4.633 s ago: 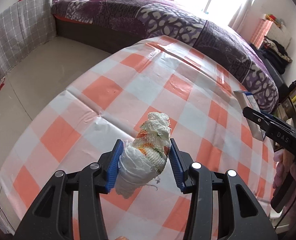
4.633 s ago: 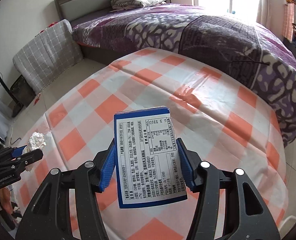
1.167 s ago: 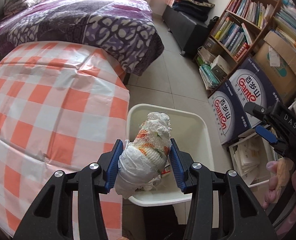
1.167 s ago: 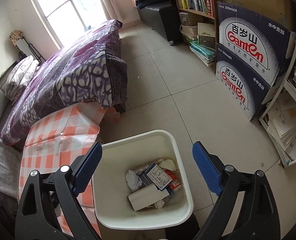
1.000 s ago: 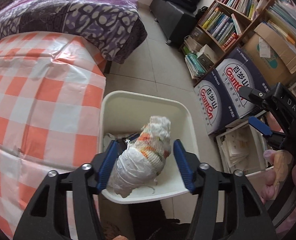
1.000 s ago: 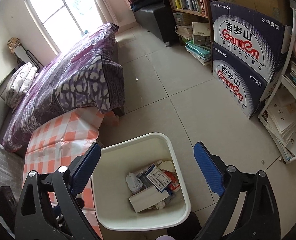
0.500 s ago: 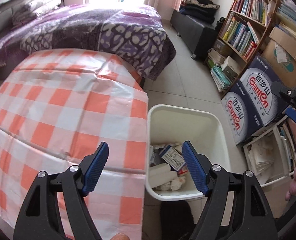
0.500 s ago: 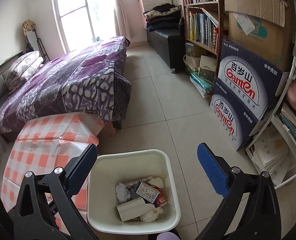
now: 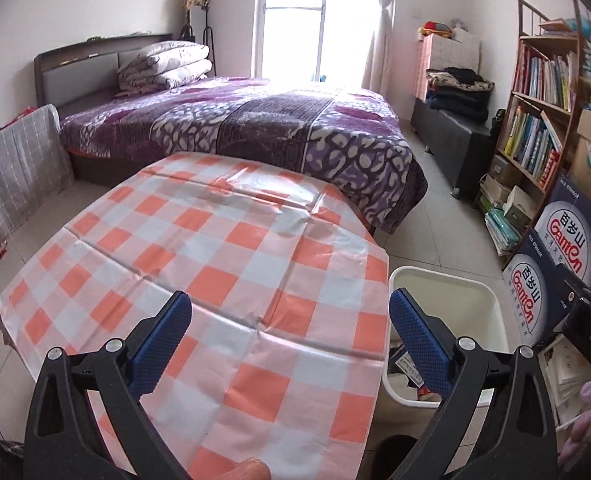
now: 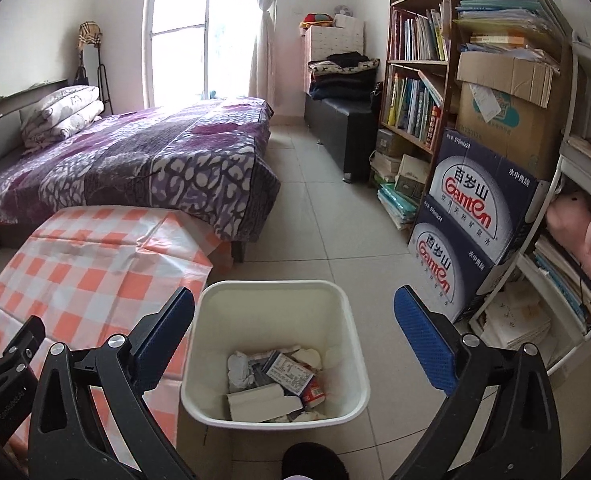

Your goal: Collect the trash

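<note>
A white trash bin [image 10: 273,292] stands on the floor beside the table and holds several pieces of trash: crumpled white paper [image 10: 239,370], a blue-edged carton [image 10: 289,374] and a white box [image 10: 261,400]. My right gripper [image 10: 295,334] is open and empty above the bin. My left gripper [image 9: 289,338] is open and empty over the table with the orange-and-white checked cloth [image 9: 199,248]. The bin also shows in the left wrist view [image 9: 443,284], at the table's right.
A purple bed [image 9: 255,128] lies behind the table. Stacked blue boxes [image 10: 467,224] and a bookshelf [image 10: 415,92] stand to the right of the bin. Tiled floor [image 10: 327,216] runs between bed and shelves.
My left gripper opened and dropped the wrapped white bundle into the bin, then swung back over the table. My right gripper stayed open and rose a little above the bin.
</note>
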`<action>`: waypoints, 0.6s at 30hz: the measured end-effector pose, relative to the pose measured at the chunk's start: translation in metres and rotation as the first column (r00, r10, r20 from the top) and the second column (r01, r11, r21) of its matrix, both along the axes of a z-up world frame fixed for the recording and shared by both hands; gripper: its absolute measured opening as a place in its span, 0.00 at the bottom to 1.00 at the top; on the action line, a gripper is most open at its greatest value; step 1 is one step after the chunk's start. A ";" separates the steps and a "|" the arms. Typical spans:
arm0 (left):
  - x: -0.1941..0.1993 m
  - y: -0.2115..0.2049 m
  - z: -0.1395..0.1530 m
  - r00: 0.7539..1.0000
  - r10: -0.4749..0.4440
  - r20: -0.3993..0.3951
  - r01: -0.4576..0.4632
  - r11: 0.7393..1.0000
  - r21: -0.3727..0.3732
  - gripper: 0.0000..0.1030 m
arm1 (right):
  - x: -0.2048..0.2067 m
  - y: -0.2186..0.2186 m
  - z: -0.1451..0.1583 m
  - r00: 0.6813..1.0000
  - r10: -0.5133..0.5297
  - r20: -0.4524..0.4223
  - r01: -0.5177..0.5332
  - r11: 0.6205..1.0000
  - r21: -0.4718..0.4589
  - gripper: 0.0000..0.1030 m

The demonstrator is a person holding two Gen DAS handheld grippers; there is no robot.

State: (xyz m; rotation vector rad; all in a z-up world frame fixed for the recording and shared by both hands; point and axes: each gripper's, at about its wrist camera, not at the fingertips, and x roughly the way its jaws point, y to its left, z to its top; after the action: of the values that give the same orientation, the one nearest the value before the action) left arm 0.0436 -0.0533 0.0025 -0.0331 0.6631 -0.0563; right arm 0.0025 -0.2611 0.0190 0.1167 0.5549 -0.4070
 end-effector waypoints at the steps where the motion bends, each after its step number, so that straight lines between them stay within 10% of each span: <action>1: -0.001 0.001 0.000 1.000 -0.004 -0.003 0.004 1.000 0.007 0.93 | -0.002 0.001 -0.003 1.000 0.004 0.017 -0.004 1.000 0.012 0.93; 18: -0.009 -0.009 0.006 0.998 -0.007 0.065 -0.001 0.993 0.120 0.93 | 0.009 0.024 -0.020 0.997 0.049 -0.054 -0.049 0.999 0.008 0.93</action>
State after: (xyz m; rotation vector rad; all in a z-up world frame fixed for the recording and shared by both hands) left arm 0.0341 -0.0624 0.0090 0.0858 0.6004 -0.0203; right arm 0.0112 -0.2369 -0.0010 0.0982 0.6117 -0.3617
